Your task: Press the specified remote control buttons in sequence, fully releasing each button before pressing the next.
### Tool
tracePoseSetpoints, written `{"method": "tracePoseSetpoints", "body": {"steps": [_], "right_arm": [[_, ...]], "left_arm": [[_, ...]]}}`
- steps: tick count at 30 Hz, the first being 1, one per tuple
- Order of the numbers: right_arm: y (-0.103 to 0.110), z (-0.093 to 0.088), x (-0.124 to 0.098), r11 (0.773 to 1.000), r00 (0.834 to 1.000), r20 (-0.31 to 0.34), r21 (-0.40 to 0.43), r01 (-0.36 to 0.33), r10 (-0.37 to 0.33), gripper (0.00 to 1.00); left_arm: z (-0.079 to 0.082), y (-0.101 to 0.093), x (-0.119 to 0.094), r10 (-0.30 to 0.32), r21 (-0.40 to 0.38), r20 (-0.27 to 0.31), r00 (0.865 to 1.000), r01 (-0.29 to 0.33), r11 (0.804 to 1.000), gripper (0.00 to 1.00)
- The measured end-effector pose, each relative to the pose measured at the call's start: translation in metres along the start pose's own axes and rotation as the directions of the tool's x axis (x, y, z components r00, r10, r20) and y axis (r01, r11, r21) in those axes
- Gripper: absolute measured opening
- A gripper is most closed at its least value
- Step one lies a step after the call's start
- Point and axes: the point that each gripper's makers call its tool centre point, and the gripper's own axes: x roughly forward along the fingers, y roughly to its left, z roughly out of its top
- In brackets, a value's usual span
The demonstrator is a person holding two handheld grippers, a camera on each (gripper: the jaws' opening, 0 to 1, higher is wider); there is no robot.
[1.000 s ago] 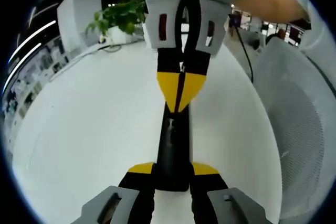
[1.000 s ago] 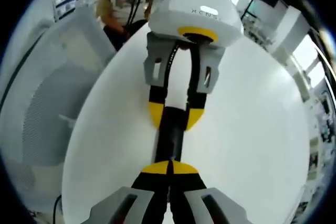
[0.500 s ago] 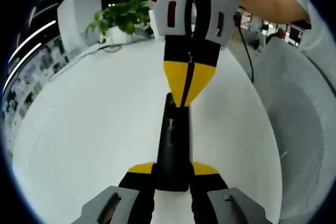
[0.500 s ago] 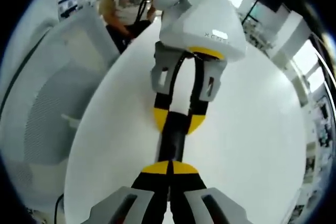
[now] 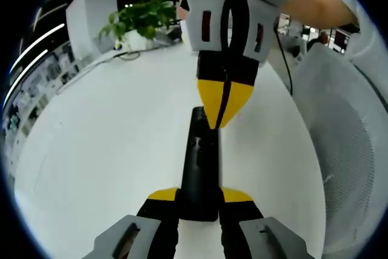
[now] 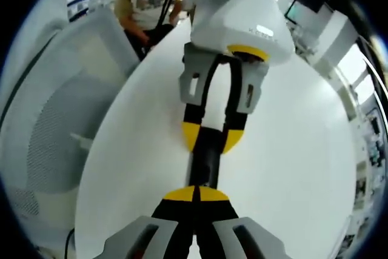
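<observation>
A slim black remote control (image 5: 197, 162) lies lengthwise on the white table (image 5: 103, 150). My left gripper (image 5: 200, 196) is shut on its near end, one yellow-tipped jaw on each side. From the top of the left gripper view my right gripper (image 5: 221, 123) comes down, shut, its yellow tip over the remote's far part; I cannot tell whether it touches. In the right gripper view my right gripper (image 6: 195, 194) is shut at the bottom, with the remote (image 6: 205, 165) just beyond its tip and the left gripper (image 6: 212, 141) clamped on the remote's other end.
A potted plant (image 5: 139, 19) and a cable (image 5: 127, 56) are at the table's far left. A grey mesh chair (image 5: 345, 150) stands at the right edge; the chair (image 6: 54, 119) is also on the left of the right gripper view. A person's arm (image 5: 315, 7) holds the right gripper.
In the left gripper view the right gripper has shifted to the right, uncovering the remote's far end. The left gripper and the remote have stayed put.
</observation>
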Motion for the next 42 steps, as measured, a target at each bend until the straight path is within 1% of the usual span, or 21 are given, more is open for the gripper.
{"method": "tracePoseSetpoints", "body": {"steps": [9, 14, 29, 37, 42], "right_arm": [[0.004, -0.001, 0.010, 1.000, 1.000, -0.002, 0.004, -0.017, 0.017, 0.00], [0.002, -0.004, 0.015, 1.000, 1.000, -0.008, 0.004, -0.021, 0.021, 0.00], [0.003, -0.006, 0.022, 0.999, 0.999, -0.014, 0.006, -0.033, 0.033, 0.00], [0.002, -0.006, 0.022, 0.999, 0.999, -0.002, 0.019, -0.041, 0.041, 0.00], [0.001, -0.006, 0.024, 0.999, 0.999, -0.010, 0.020, -0.044, 0.044, 0.00]], "left_arm": [[0.000, 0.000, 0.000, 0.002, -0.001, 0.000, 1.000, -0.002, 1.000, 0.24], [0.000, 0.000, 0.000, 0.003, -0.002, 0.001, 1.000, -0.003, 1.000, 0.24], [0.000, 0.000, 0.000, 0.004, -0.003, 0.004, 1.000, -0.004, 1.000, 0.24], [0.000, 0.000, 0.000, 0.002, -0.004, 0.002, 1.000, -0.002, 1.000, 0.24], [-0.001, 0.000, 0.001, 0.003, -0.008, -0.004, 1.000, -0.003, 1.000, 0.24]]}}
